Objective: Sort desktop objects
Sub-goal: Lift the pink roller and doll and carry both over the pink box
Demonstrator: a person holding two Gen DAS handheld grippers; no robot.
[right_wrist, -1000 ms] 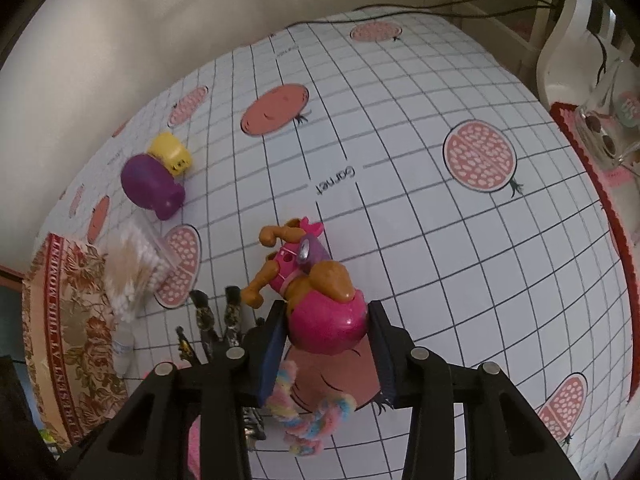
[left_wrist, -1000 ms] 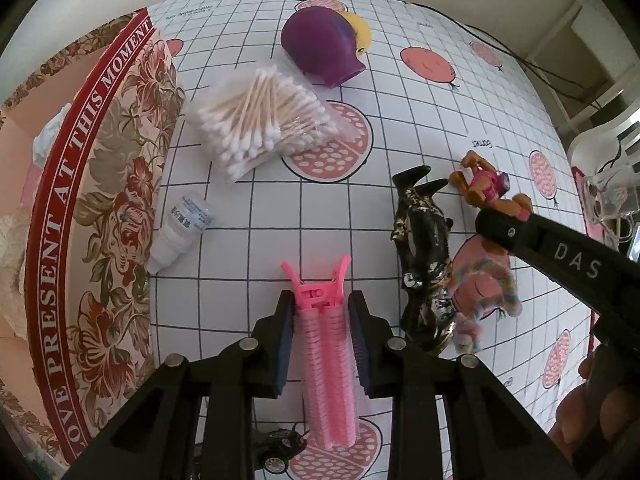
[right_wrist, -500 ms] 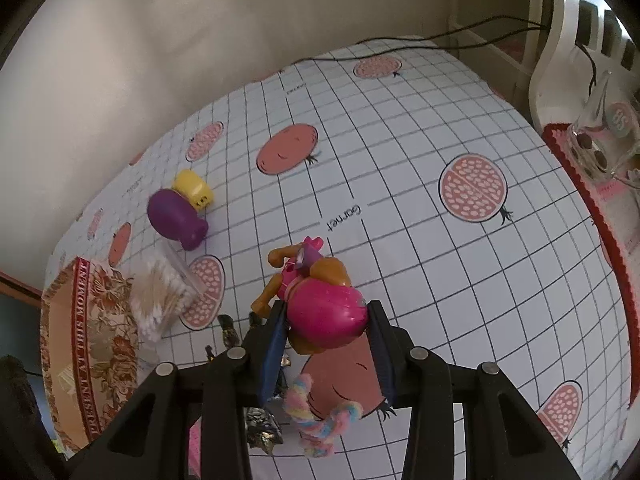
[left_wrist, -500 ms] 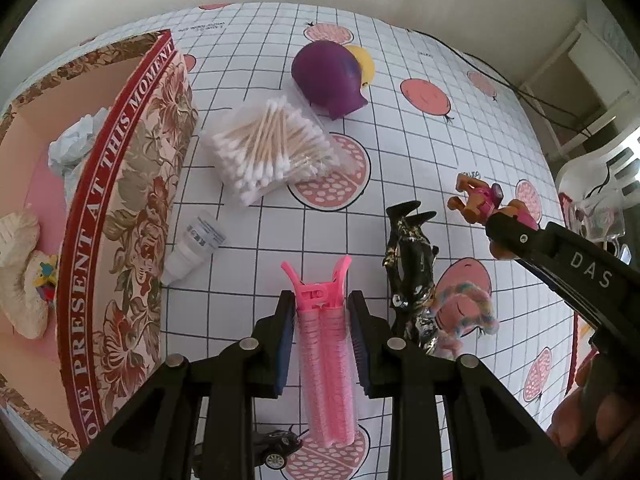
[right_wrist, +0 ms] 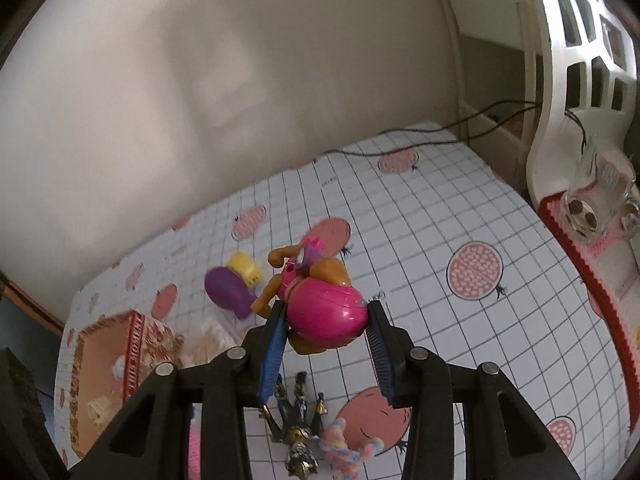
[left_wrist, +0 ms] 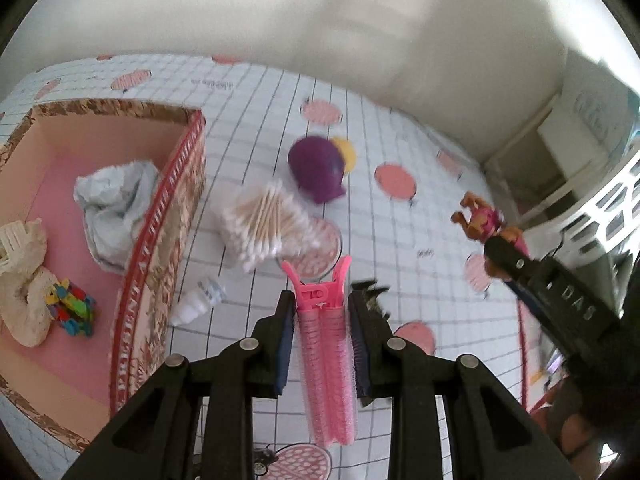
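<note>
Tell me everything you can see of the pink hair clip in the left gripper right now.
The pink hair clip is a long plastic clip that looks wrapped in ridged, velcro-like roller mesh, with two prongs flaring at its far end. It points forward along the jaws of the left gripper, which are shut on its sides, and it looks lifted off the gridded tablecloth. Nothing else touches it. The floral box sits off to its left.

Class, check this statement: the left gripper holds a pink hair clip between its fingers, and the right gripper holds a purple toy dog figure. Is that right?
Not quite. The left gripper does hold the pink hair clip, but the toy dog figure in the right gripper is pink and orange-brown, not purple, as the right wrist view shows. The purple thing is a separate object lying on the table.
</note>
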